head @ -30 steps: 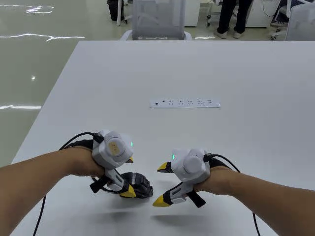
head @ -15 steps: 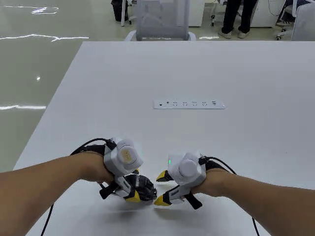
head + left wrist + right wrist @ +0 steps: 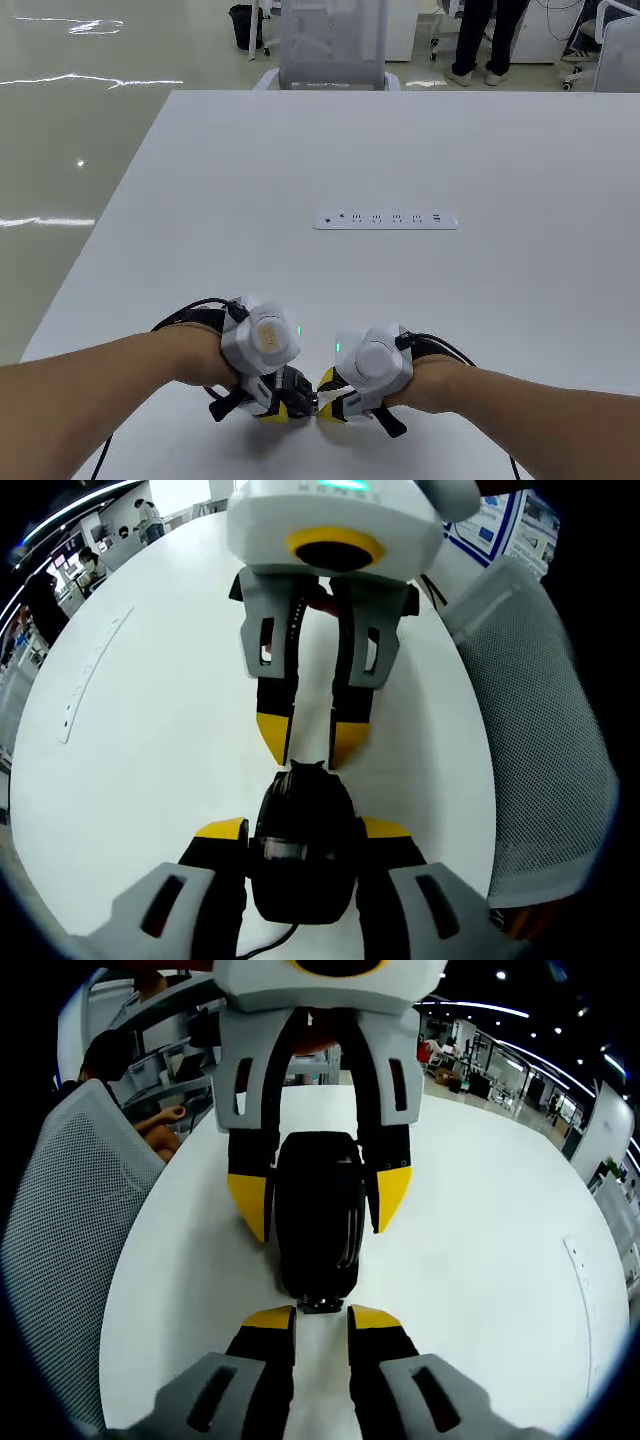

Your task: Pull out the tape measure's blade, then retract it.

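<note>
The black tape measure (image 3: 300, 840) sits between the yellow-tipped jaws of my left gripper (image 3: 302, 830), which is shut on its case just above the white table (image 3: 420, 140). In the head view that case (image 3: 296, 384) shows near the table's front edge, under the left gripper (image 3: 288, 402). My right gripper (image 3: 322, 1318) faces it nose to nose. Its jaws stand a narrow gap apart, with the blade's small hook (image 3: 320, 1305) just at their tips and bare table showing between them. The right gripper (image 3: 325, 396) nearly touches the case (image 3: 318, 1210).
A white power strip (image 3: 387, 219) lies flat mid-table. A grey chair (image 3: 330, 45) stands beyond the far edge, with people (image 3: 480, 35) behind it. A mesh chair back (image 3: 540, 730) is close by the front edge. Cables (image 3: 185, 310) trail from both grippers.
Both hands have drawn together near the front edge. The right gripper's tips, formerly a hand's width from the tape measure, now sit right at its blade hook with a narrower gap.
</note>
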`<state>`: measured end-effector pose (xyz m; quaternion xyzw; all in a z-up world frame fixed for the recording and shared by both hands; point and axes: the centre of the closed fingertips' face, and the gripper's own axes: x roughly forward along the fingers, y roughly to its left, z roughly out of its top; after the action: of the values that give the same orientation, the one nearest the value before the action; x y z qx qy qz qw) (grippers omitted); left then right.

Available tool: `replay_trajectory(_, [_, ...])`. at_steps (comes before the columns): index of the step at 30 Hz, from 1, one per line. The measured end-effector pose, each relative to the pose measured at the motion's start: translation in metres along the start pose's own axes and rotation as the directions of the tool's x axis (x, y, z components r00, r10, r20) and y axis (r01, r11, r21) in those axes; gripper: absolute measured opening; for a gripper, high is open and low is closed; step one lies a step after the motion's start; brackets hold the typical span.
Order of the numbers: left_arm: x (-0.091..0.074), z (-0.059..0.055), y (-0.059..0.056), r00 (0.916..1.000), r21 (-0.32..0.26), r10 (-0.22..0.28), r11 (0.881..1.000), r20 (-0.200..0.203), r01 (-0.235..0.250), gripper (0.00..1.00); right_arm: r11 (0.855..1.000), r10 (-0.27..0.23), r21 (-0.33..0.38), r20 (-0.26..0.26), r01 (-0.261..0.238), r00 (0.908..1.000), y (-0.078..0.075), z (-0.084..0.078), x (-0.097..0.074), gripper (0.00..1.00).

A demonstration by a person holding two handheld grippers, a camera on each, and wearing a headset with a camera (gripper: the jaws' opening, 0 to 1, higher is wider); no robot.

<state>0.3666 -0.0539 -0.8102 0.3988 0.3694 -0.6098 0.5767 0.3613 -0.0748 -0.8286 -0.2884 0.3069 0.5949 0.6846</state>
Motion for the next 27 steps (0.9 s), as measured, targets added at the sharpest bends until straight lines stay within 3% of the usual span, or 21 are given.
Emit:
replay_trajectory(10, [0.000,0.000,0.002,0.9998,0.002,-0.006,1.000,0.021,0.006,0.36,0.999,0.002,-0.036,-0.008,-0.003,1.0000,-0.001,0.002,0.006,0.16])
replay_trajectory(14, [0.001,0.000,0.001,0.9995,0.005,-0.014,1.000,0.027,0.014,0.36,1.000,0.007,-0.007,-0.013,-0.007,0.9999,-0.001,0.002,0.006,0.14])
replay_trajectory(20, [0.001,0.000,-0.001,0.9998,0.025,-0.018,1.000,0.009,0.017,0.35,0.999,0.026,0.041,-0.042,-0.025,0.9988,0.000,-0.001,0.006,0.13])
replay_trajectory(23, [0.001,-0.001,0.000,0.9998,0.037,-0.019,0.999,0.001,0.019,0.35,1.000,0.025,0.020,-0.050,-0.024,0.9984,0.000,-0.004,0.005,0.13])
replay_trajectory(25, [0.001,-0.001,0.000,0.9998,0.041,-0.017,0.999,-0.002,0.017,0.35,0.999,0.037,0.037,-0.072,-0.034,0.9967,0.001,-0.011,0.000,0.11])
replay_trajectory(26, [0.001,-0.001,-0.001,0.9997,0.047,-0.024,0.999,-0.002,0.025,0.35,0.994,-0.015,0.110,-0.101,0.026,0.9947,-0.002,-0.021,-0.010,0.00])
replay_trajectory(27, [0.000,-0.002,-0.003,0.9995,0.078,-0.032,0.996,-0.003,0.032,0.35,0.992,-0.008,0.126,-0.104,0.021,0.9946,-0.010,-0.028,-0.017,0.00])
